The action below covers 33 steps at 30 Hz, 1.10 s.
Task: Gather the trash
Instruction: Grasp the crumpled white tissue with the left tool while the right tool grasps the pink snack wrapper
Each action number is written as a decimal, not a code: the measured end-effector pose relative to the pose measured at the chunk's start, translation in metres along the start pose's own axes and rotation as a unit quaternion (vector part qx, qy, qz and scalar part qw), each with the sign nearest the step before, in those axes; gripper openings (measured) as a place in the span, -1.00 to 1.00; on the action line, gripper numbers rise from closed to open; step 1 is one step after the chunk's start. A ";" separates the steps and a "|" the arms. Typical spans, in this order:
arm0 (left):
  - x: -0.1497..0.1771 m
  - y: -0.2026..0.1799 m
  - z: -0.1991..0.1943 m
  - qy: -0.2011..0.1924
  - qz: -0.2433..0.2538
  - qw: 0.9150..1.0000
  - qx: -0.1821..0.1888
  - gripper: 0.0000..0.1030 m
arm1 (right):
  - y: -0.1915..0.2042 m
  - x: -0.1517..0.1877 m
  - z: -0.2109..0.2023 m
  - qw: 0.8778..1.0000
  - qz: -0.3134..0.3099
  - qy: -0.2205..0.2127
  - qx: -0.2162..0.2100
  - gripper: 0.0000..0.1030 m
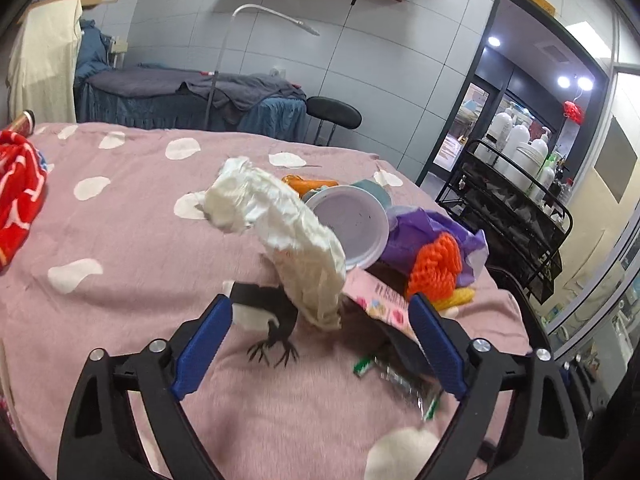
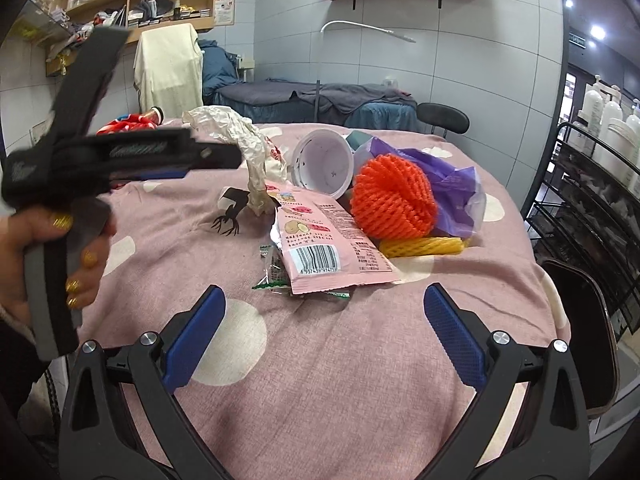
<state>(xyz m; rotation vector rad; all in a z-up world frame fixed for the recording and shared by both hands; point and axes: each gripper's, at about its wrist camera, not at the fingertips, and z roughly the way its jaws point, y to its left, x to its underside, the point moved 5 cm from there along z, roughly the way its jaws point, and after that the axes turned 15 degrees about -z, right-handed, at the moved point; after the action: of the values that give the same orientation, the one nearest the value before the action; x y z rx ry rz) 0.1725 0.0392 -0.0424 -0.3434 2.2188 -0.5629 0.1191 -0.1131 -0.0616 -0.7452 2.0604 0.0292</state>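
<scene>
A pile of trash lies on a pink spotted blanket (image 1: pixel 120 264). A crumpled white paper (image 1: pixel 280 232) rises from it, and its lower end hangs between the wide-apart blue pads of my left gripper (image 1: pixel 322 312), which do not touch it. Behind it lie a tipped white cup (image 1: pixel 352 224), an orange foam net (image 1: pixel 436 268) and a purple bag (image 1: pixel 424 228). My right gripper (image 2: pixel 324 296) stands open just short of a pink snack packet (image 2: pixel 320 240) and small green wrappers (image 2: pixel 276 276). In the right wrist view a hand (image 2: pixel 40 248) holds the left gripper (image 2: pixel 232 158) next to the paper (image 2: pixel 240 136).
A yellow foam net (image 2: pixel 424 246) lies beside the orange one. A red cloth (image 1: pixel 20 200) sits at the blanket's left edge. A black wire cart (image 1: pixel 516 208) with white bottles stands to the right, and a dark chair (image 2: pixel 580 320) is near the corner. A blue-covered bed (image 1: pixel 180 96) is behind.
</scene>
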 end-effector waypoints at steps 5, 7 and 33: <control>-0.019 0.003 0.023 0.014 -0.027 1.000 -0.004 0.57 | -0.001 -0.012 0.013 1.000 -0.006 0.008 -0.005 0.74; -0.024 0.005 0.032 0.021 -0.032 0.999 -0.014 0.52 | 0.000 -0.018 0.020 1.000 -0.005 0.017 -0.008 0.70; -0.022 0.043 0.032 0.021 -0.101 0.994 -0.023 -0.52 | -0.015 -0.055 0.064 1.000 0.001 0.027 -0.007 -0.85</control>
<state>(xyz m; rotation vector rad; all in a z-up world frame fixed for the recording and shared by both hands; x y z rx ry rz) 0.2081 0.0770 -0.0683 -0.5900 2.2538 -0.6324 0.1972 -0.0788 -0.0522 -0.7607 2.1148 0.0258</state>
